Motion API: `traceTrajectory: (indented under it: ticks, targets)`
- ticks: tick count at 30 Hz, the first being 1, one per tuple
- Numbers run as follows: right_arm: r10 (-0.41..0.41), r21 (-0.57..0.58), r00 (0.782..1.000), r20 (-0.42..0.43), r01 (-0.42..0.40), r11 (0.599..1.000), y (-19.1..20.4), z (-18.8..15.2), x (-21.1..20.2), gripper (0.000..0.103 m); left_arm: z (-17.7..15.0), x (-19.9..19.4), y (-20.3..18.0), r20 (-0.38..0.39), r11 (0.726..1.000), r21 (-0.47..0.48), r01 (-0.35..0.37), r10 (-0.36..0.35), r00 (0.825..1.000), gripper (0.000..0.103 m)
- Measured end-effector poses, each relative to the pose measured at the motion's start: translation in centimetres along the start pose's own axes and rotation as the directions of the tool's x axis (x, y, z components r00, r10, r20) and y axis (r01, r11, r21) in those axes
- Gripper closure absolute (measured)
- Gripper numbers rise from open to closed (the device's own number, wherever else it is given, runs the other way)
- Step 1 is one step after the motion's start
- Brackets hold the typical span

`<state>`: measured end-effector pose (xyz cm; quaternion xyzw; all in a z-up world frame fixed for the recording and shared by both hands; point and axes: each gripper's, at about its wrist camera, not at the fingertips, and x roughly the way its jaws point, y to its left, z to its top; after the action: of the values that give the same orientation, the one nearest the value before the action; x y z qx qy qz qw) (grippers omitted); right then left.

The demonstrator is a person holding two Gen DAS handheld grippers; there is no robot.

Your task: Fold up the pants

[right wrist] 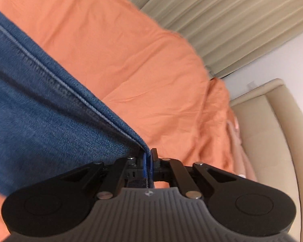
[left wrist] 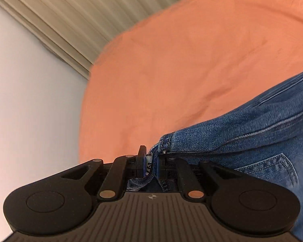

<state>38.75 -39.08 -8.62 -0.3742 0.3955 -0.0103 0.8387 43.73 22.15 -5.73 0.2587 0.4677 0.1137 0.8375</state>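
Blue denim pants (left wrist: 252, 141) hang lifted over an orange bed sheet (left wrist: 171, 60). My left gripper (left wrist: 151, 161) is shut on the waistband corner, where a white label and a rivet show; a back pocket lies to the right. In the right wrist view my right gripper (right wrist: 148, 159) is shut on a seamed edge of the pants (right wrist: 40, 111), which stretch away to the upper left. The rest of the pants is out of view.
The orange sheet (right wrist: 141, 60) covers the bed below. Beige pleated curtains (left wrist: 60, 20) and a white wall (left wrist: 20, 111) stand behind. A cream padded headboard (right wrist: 272, 141) is at right, with a pinkish pillow edge (right wrist: 236, 135) beside it.
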Motion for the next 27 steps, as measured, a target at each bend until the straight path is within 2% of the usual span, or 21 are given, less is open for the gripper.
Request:
traceTrajectory:
  ticks: [7, 13, 16, 20, 22, 25, 26, 27]
  targets:
    - [0.041, -0.065, 0.992, -0.122, -0.049, 0.997, 4.0, 2.3, 9.6, 0.103, 1.1, 7.7, -1.3, -0.1, 0.998, -0.002, 0.065, -0.065, 0.993, 0.092]
    - [0.075, -0.072, 0.982, -0.171, -0.088, 0.993, 6.4, 1.5, 13.6, 0.103, 0.0, 9.4, -1.6, -0.112, 0.996, 0.02, 0.081, -0.079, 0.991, 0.088]
    - [0.077, -0.06, 0.983, -0.169, -0.088, 0.994, 6.1, 1.6, 14.4, 0.103, -0.4, 8.8, -1.2, -0.101, 0.996, -0.023, 0.081, -0.083, 0.991, 0.083]
    - [0.063, -0.014, 0.989, -0.133, -0.065, 0.998, 5.2, 1.7, 12.5, 0.103, -0.6, 6.8, 0.7, -0.055, 0.989, -0.109, 0.104, -0.111, 0.992, 0.087]
    - [0.062, 0.014, 0.99, -0.126, -0.061, 0.998, 4.2, 1.7, 11.9, 0.103, -0.5, 5.8, 0.6, -0.021, 0.99, -0.114, 0.087, -0.09, 0.996, 0.089]
    - [0.045, 0.018, 0.988, -0.148, -0.042, 0.999, 4.3, 1.9, 12.0, 0.103, -0.5, 6.0, 0.3, -0.034, 0.989, -0.134, 0.067, -0.072, 0.997, 0.089]
    - [0.039, 0.015, 0.987, -0.155, -0.037, 0.999, 4.6, 2.0, 12.1, 0.103, -0.6, 6.1, -0.1, -0.035, 0.99, -0.131, 0.055, -0.06, 0.998, 0.088]
    - [0.035, 0.012, 0.986, -0.163, -0.033, 0.999, 4.9, 2.1, 12.4, 0.103, -0.4, 6.1, -0.5, -0.034, 0.991, -0.122, 0.046, -0.05, 0.998, 0.083]
